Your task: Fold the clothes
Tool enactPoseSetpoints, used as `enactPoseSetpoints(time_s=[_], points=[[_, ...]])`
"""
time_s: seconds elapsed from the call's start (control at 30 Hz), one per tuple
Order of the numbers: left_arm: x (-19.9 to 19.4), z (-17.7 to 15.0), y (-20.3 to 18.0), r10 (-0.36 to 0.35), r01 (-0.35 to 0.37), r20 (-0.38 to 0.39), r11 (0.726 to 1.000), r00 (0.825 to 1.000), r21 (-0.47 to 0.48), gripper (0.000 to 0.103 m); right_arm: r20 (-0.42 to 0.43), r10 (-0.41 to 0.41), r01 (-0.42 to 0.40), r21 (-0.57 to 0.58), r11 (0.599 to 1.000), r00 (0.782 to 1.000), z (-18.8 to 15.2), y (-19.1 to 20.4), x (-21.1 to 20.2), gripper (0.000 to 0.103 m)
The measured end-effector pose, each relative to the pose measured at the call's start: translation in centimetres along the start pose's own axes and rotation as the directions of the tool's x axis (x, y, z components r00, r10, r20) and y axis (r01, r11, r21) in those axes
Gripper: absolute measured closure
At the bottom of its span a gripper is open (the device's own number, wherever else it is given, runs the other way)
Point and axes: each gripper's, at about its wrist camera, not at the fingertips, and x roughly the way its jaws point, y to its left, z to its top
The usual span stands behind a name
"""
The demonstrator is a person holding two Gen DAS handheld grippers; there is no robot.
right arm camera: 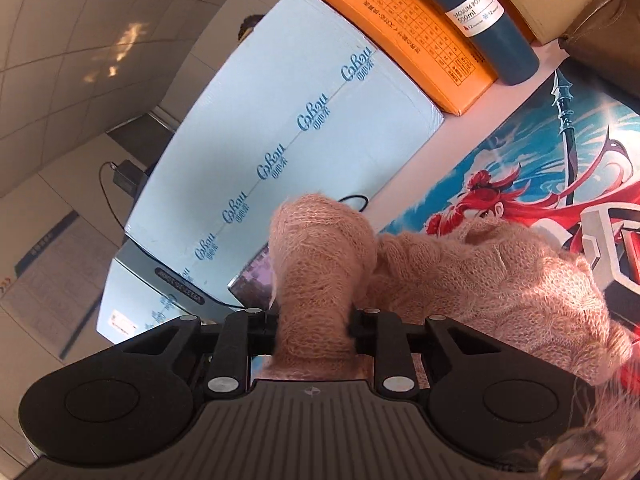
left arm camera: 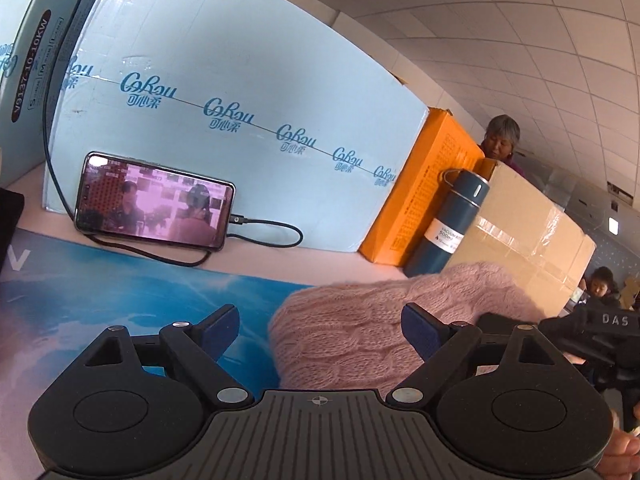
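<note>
- The left tool (left arm camera: 320,330) is spread wide with nothing between its blue pads (left arm camera: 420,334); it hangs just above the tabletop (left arm camera: 280,266).
- The pink sweater (left arm camera: 360,320) lies bunched on the blue mat (left arm camera: 120,288), just ahead of the left tool and reaching toward the bottle (left arm camera: 448,224).
- The right tool (right arm camera: 313,326) is clamped on a thick roll of the sweater (right arm camera: 316,264), which rises between its fingers; the remainder of the knit trails off to that tool's right over the mat's (right arm camera: 500,168) red-haired figure.
- The bottle, dark teal with a white label, stands beyond the sweater, between an orange box (left arm camera: 424,184) and a brown carton (left arm camera: 528,240).
- A phone (left arm camera: 154,202) with a lit screen leans against the pale blue box (left arm camera: 240,80) left of the orange box, a black cable (left arm camera: 264,236) plugged into its end.
- Part of the right tool's body, lettered DAS, shows beside the sweater at the edge of the left wrist view.
</note>
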Motion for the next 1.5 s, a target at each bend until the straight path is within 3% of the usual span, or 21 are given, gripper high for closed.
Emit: enactPoseSetpoints(time_s=[0.13,0.3,0.4,0.53,0.63,0.7,0.8,1.0,1.13,1.2,1.37,1.5], points=[[0.1,-0.2,0.0,-0.044,0.044,0.0,0.999,0.999,-0.003,0.012,0.091,0.011,-0.015,0.038,0.999,0.996,1.6,-0.7,-3.1,0.081],[1.3,-1.0,-0.8,-0.096,0.098,-0.053,0.995,0.994,0.022,0.012,0.119,-0.081,0.072,0.073,0.995,0.99,1.7,-3.5,-5.2,0.081],[2.0,-1.5,-1.5,-0.091,0.096,-0.089,0.994,0.992,0.055,0.012,0.115,-0.114,0.102,0.104,0.989,0.987,1.2,-5.1,-5.5,0.081],[2.7,-1.6,-1.4,-0.041,0.045,-0.113,0.998,0.993,0.039,0.009,0.087,-0.189,0.184,0.057,0.981,0.978,0.5,-5.5,-4.9,0.078],[3.2,-1.6,-1.4,0.013,-0.008,-0.133,0.999,0.991,0.037,0.009,0.104,-0.214,0.212,0.038,0.977,0.971,0.2,-5.3,-5.1,0.061],[3.3,-1.7,-1.3,0.032,-0.028,-0.139,0.999,0.99,0.035,0.009,0.147,-0.244,0.244,0.015,0.97,0.959,0.3,-5.0,-5.7,0.041],[3.5,-1.7,-1.1,0.049,-0.045,-0.151,0.999,0.987,0.027,0.009,0.202,-0.285,0.297,-0.034,0.954,0.937,0.5,-4.5,-6.7,0.037],[3.6,-1.8,-1.0,0.075,-0.071,-0.158,0.997,0.985,0.03,0.008,0.144,-0.373,0.389,-0.107,0.915,0.917,0.2,-4.9,-5.2,0.035],[3.0,-1.7,-1.2,0.034,-0.031,-0.128,0.999,0.991,0.024,0.008,0.122,-0.374,0.383,-0.059,0.922,0.919,-0.1,-5.9,-5.2,0.035],[2.8,-1.7,-1.2,-0.018,0.018,-0.127,1.0,0.992,-0.005,0.008,0.129,-0.354,0.361,-0.03,0.932,0.926,-0.1,-6.0,-5.7,0.028],[3.5,-2.1,-1.7,-0.08,0.071,-0.181,0.996,0.98,-0.055,0.008,0.094,-0.317,0.315,0.027,0.949,0.944,-0.3,-6.3,-6.0,0.019],[4.2,-2.5,-2.0,-0.126,0.107,-0.224,0.99,0.966,-0.096,0.008,0.101,-0.328,0.333,-0.029,0.943,0.939,-0.9,-5.4,-5.1,0.02]])
